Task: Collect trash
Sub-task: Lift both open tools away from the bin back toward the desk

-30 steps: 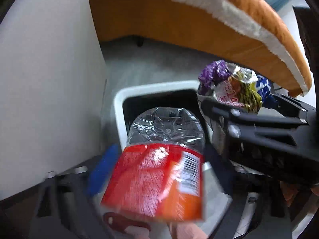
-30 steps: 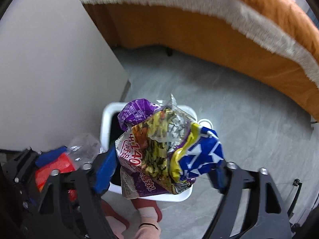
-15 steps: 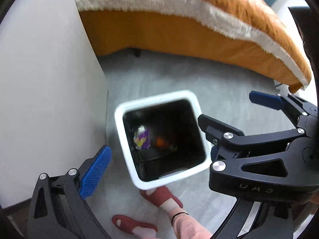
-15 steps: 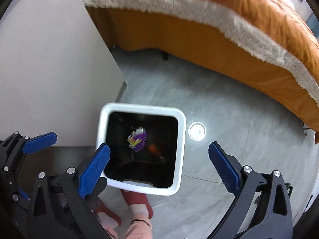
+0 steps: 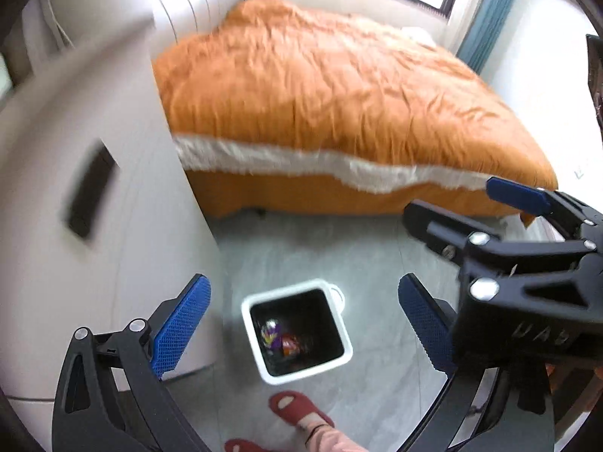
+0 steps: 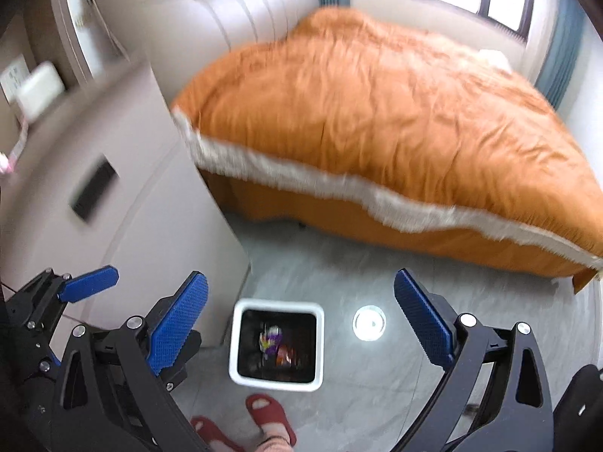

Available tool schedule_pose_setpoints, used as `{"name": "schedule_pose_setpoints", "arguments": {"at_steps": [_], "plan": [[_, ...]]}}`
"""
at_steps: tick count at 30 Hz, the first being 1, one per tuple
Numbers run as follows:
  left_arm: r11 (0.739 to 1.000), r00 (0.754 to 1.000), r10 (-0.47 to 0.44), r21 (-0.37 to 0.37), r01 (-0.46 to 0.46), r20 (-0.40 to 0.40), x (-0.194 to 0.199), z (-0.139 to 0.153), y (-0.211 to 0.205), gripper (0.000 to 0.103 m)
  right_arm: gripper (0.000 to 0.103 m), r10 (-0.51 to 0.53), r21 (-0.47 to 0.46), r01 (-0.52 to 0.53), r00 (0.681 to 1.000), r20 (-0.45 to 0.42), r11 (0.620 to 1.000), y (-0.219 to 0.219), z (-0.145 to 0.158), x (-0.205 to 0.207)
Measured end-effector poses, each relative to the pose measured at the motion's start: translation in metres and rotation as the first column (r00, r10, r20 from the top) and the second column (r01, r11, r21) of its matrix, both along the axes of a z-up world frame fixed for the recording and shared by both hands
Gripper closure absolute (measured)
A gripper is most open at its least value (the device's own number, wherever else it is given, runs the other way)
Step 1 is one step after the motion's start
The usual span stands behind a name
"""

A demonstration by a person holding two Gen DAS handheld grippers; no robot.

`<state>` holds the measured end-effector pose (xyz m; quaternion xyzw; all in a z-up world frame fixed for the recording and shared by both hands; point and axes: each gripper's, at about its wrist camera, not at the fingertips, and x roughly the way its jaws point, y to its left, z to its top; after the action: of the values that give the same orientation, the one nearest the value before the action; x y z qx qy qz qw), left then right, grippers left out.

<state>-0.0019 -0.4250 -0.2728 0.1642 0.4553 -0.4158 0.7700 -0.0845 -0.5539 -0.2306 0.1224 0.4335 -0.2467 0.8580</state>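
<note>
A white square bin (image 5: 251, 341) (image 6: 320, 342) stands on the grey floor, well below both grippers. At its dark bottom lie a purple snack bag (image 5: 272, 336) (image 6: 270, 338) and the red-labelled bottle (image 5: 291, 344) (image 6: 284, 355). My left gripper (image 5: 301, 329) hangs wide open above the bin, nothing between its blue pads. My right gripper (image 6: 301, 331) is also wide open and empty, and it shows at the right of the left wrist view (image 5: 463, 207). The left gripper's fingers (image 6: 88, 284) show at the left of the right wrist view.
An orange-covered bed (image 5: 339, 94) (image 6: 395, 113) fills the back. A white cabinet (image 5: 94, 207) (image 6: 113, 196) with a dark recessed handle stands left of the bin. A round floor fitting (image 6: 369, 322) lies right of the bin. A person's feet in red slippers (image 5: 297, 410) (image 6: 269, 412) stand just in front.
Both grippers let go: the bottle and the snack bags dropped into the bin. Since then both have risen high, so the bin looks small and the bed top shows.
</note>
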Motion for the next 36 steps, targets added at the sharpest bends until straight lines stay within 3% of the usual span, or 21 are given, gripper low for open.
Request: {"name": "schedule_pose_setpoints", "arguments": {"at_steps": [4, 8, 13, 15, 19, 23, 27, 31, 36], "plan": [[0.998, 0.996, 0.039, -0.046, -0.035, 0.084, -0.006, 0.057, 0.018, 0.005, 0.004, 0.017, -0.019, -0.016, 0.996, 0.088, 1.000, 0.010, 0.054, -0.004], [0.988, 0.977, 0.137, -0.100, -0.122, 0.163, -0.004, 0.114, 0.056, 0.005, 0.004, 0.099, -0.059, -0.090, 0.980, 0.174, 0.994, 0.039, 0.104, 0.002], [0.956, 0.928, 0.284, -0.145, -0.255, 0.240, 0.010, 0.160, 0.119, 0.005, 0.004, 0.252, -0.091, -0.236, 0.931, 0.266, 0.968, 0.091, 0.149, 0.026], [0.935, 0.895, 0.350, -0.150, -0.320, 0.276, 0.017, 0.175, 0.150, 0.005, 0.004, 0.308, -0.101, -0.291, 0.907, 0.287, 0.951, 0.113, 0.160, 0.037], [0.886, 0.826, 0.463, -0.155, -0.437, 0.321, 0.028, 0.193, 0.210, 0.005, 0.004, 0.408, -0.104, -0.396, 0.856, 0.319, 0.912, 0.155, 0.176, 0.058], [0.814, 0.752, 0.580, -0.179, -0.553, 0.314, 0.034, 0.205, 0.267, 0.005, 0.004, 0.496, -0.103, -0.492, 0.802, 0.333, 0.864, 0.198, 0.184, 0.078], [0.766, 0.697, 0.639, -0.188, -0.615, 0.325, 0.033, 0.211, 0.305, 0.005, 0.004, 0.560, -0.099, -0.563, 0.759, 0.332, 0.821, 0.238, 0.187, 0.089], [0.725, 0.657, 0.683, -0.187, -0.663, 0.319, 0.031, 0.211, 0.342, 0.005, 0.004, 0.615, -0.101, -0.619, 0.723, 0.316, 0.779, 0.272, 0.185, 0.101], [0.689, 0.623, 0.716, -0.173, -0.704, 0.315, 0.039, 0.205, 0.369, 0.005, 0.004, 0.654, -0.087, -0.661, 0.700, 0.287, 0.745, 0.302, 0.175, 0.119]]}}
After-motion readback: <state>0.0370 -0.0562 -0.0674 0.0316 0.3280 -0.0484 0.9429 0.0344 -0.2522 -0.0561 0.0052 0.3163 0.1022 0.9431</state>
